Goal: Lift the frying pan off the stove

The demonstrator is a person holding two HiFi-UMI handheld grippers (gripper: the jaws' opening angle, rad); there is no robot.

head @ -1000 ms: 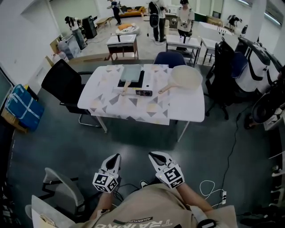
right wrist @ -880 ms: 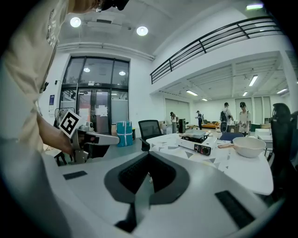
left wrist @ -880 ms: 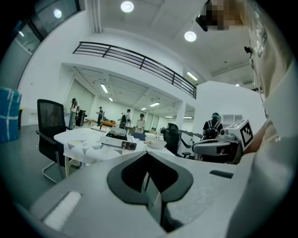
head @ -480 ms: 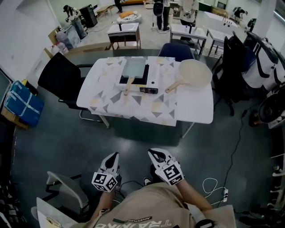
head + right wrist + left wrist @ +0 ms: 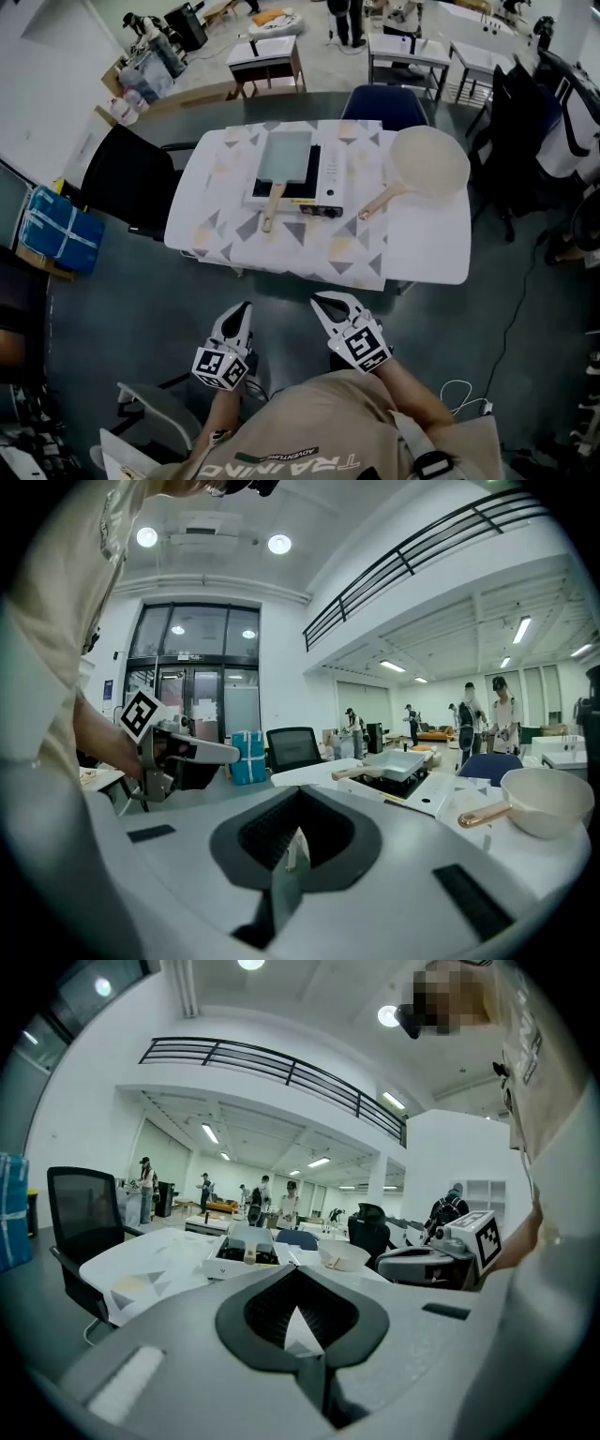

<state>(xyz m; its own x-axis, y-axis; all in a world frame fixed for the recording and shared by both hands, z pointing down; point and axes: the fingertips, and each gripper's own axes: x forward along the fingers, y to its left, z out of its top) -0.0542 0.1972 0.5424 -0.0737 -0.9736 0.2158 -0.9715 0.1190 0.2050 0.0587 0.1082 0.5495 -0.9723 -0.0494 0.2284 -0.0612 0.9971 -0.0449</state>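
A rectangular grey frying pan (image 5: 284, 156) with a wooden handle (image 5: 268, 212) sits on a portable stove (image 5: 324, 180) on the white patterned table (image 5: 422, 253). Both grippers hang well short of the table, close to my body. My left gripper (image 5: 242, 310) is shut and empty. My right gripper (image 5: 322, 302) is also shut with nothing in it. In the left gripper view the pan (image 5: 246, 1238) lies far ahead beyond the closed tips of the left gripper (image 5: 298, 1314). In the right gripper view the pan (image 5: 405, 759) shows beyond the closed right gripper (image 5: 294, 844).
A round cream saucepan (image 5: 428, 163) with a wooden handle lies on the table's right part. A black office chair (image 5: 131, 178) stands left of the table, a blue chair (image 5: 382, 103) behind it. A grey chair (image 5: 155, 408) is by my left side, and cables (image 5: 461, 398) lie on the floor at right.
The table with stove and pans has grown larger and slid lower in the head view as I come closer. Both grippers stay shut near my body.
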